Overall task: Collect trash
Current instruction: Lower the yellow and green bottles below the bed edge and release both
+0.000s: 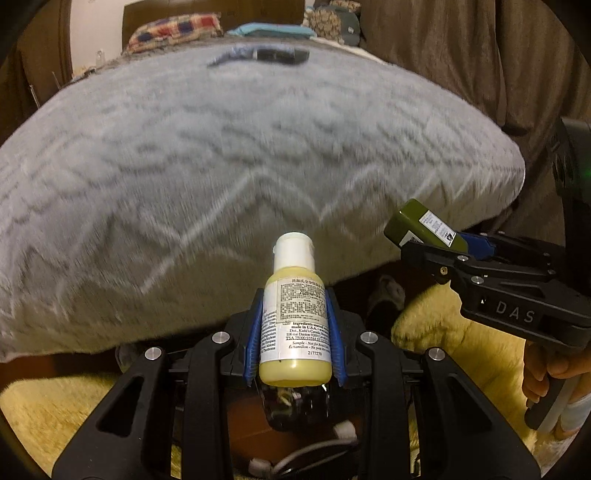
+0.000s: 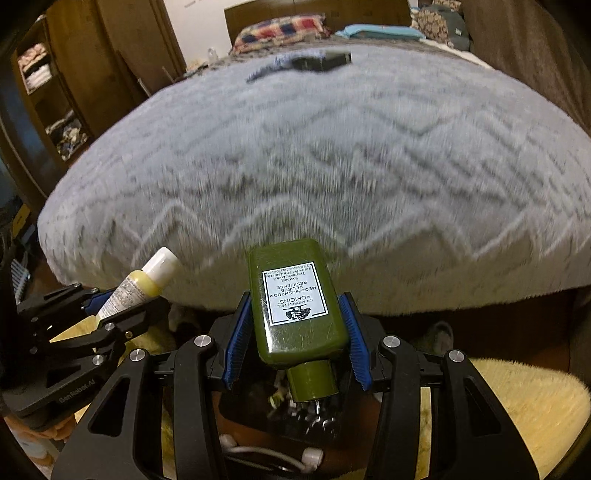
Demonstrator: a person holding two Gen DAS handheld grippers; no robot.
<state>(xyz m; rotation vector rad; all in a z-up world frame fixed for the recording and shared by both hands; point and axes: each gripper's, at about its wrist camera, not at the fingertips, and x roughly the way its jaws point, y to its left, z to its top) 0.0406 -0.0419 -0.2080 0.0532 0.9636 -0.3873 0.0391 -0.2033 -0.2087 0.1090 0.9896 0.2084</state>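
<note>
Your left gripper [image 1: 295, 325] sits closest in its own view, and its blue pads squeeze a little yellow bottle [image 1: 295, 317] with the white cap pointing up toward 12 o'clock. Your right gripper [image 2: 295, 332] grips a green bottle [image 2: 295, 302], cap end down toward 6 o'clock and label upside down. From the left view, the green bottle [image 1: 424, 225] shows at 3 o'clock; from the right view, the yellow one [image 2: 140, 284] shows at 9 o'clock.

Ahead of both is a big bed with a fuzzy gray blanket [image 1: 240, 158]. A dark flat thing [image 2: 321, 61] lies far back at 12 o'clock, too blurry to name. Pillows [image 2: 280, 31] lie behind it. Wooden shelves [image 2: 48, 99] stand at 10 o'clock. A yellow fluffy rug [image 2: 535, 406] lies low at 4 o'clock.

Under each bottle is a dark opening [image 1: 291, 410] with bits inside, mostly hidden. Your hand [image 1: 546, 373] is cut off at the edge.
</note>
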